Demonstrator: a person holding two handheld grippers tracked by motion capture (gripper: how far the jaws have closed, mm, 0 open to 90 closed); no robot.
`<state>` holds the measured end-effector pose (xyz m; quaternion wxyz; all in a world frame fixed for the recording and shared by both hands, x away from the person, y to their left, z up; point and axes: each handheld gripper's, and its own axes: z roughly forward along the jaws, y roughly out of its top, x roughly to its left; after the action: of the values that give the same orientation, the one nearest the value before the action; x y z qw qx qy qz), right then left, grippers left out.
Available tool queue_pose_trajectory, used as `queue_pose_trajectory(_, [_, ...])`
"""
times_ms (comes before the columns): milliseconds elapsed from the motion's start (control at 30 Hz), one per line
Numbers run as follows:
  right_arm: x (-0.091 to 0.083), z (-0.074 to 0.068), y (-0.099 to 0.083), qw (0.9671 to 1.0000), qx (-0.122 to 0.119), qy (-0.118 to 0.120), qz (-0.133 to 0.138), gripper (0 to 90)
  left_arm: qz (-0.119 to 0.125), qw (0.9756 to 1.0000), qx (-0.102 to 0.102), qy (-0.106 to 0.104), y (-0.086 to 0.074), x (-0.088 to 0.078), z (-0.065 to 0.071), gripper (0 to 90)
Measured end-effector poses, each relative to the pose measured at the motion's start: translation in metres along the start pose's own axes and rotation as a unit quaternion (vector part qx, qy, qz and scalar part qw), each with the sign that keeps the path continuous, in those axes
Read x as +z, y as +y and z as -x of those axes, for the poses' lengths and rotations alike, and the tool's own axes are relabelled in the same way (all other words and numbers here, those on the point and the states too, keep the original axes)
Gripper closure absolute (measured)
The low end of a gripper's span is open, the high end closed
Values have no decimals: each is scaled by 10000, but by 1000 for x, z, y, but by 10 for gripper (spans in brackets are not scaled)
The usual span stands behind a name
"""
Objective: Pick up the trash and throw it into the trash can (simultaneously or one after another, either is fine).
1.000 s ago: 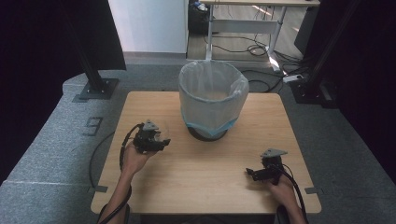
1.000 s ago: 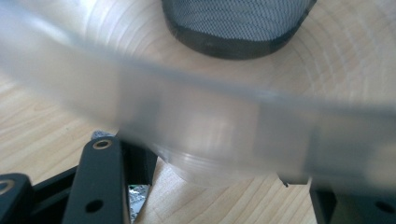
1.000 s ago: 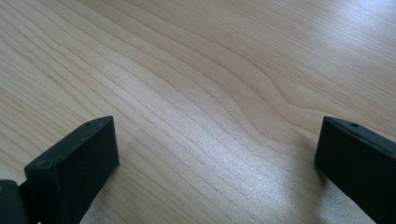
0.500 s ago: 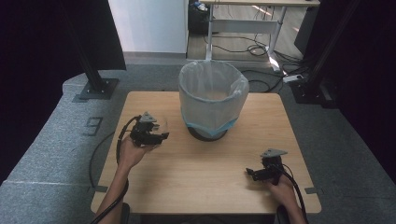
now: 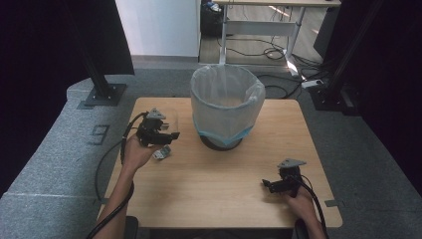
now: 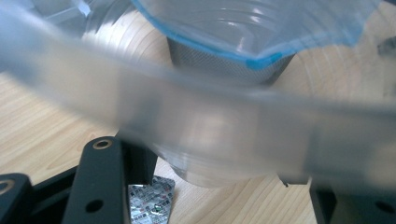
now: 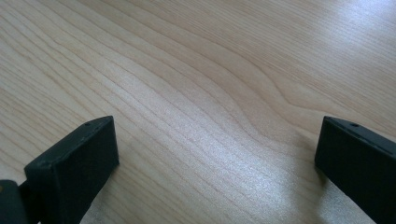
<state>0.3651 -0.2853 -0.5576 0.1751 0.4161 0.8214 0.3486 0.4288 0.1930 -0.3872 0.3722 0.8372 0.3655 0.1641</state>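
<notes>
Left gripper (image 5: 169, 135) at table's 9 o'clock, jaws clamped on clear plastic cup (image 6: 201, 126), held above tabletop.

Blister pack (image 5: 161, 153) left lying under it.

Lined bin (image 5: 226, 107) at 12 o'clock.

Step judged: cup carried for disposal. Next needed: cup brought over bin rim, then released.

Right gripper (image 5: 268, 185) at 4 o'clock, jaws spread, nothing held.

In the left gripper view, a clear plastic cup (image 6: 219, 126) appears blurred and cut off at both sides. It hides part of the foil blister pack (image 6: 150, 201); pack print is illegible.
</notes>
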Motion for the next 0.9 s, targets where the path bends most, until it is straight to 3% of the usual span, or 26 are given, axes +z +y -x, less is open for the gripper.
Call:
queue_pose_trajectory(500, [0,0,0,10000,2,-2,1,0,9,10000,90,-22,28,-14,0,418])
queue_pose_trajectory(900, [0,0,0,10000,1,3,-7,0,165,9998,115,-51,55,-35,-1,418])
